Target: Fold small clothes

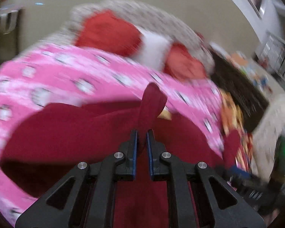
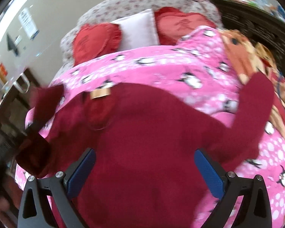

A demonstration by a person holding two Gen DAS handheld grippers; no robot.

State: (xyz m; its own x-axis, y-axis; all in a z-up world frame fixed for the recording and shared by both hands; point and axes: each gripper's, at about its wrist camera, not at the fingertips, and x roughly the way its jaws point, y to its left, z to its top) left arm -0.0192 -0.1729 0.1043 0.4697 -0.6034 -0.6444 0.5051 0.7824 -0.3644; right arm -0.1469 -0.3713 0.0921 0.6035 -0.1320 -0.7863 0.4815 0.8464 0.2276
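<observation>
- The maroon top (image 2: pixel 146 133) is lying spread on a pink penguin blanket (image 2: pixel 180 66), covering the near middle of the bed.
- One sleeve (image 2: pixel 256 104) is stretching out toward the right edge of the blanket in the right wrist view; a tan label (image 2: pixel 100 93) is showing near the collar.
- The left gripper (image 1: pixel 141 133) is clenching a strip of the top (image 1: pixel 153 102) between its fingers; the strip is standing up out of the jaws, above the rest of the cloth.
- In the right wrist view, the other sleeve end (image 2: pixel 47 96) is hanging raised at the left, blurred, with a dark shape under it that is too smeared to make out.
- The right gripper (image 2: pixel 144 163) is hovering over the body of the top with its blue pads (image 2: pixel 81 172) spread wide, gripping nothing.
- Two red pillows (image 2: pixel 96 39) are flanking a white pillow (image 2: pixel 140 28) at the head of the bed, beyond the blanket.
- A patterned orange cloth (image 2: pixel 243 57) is lying at the blanket's right edge.
- The left wrist view is heavily blurred.
</observation>
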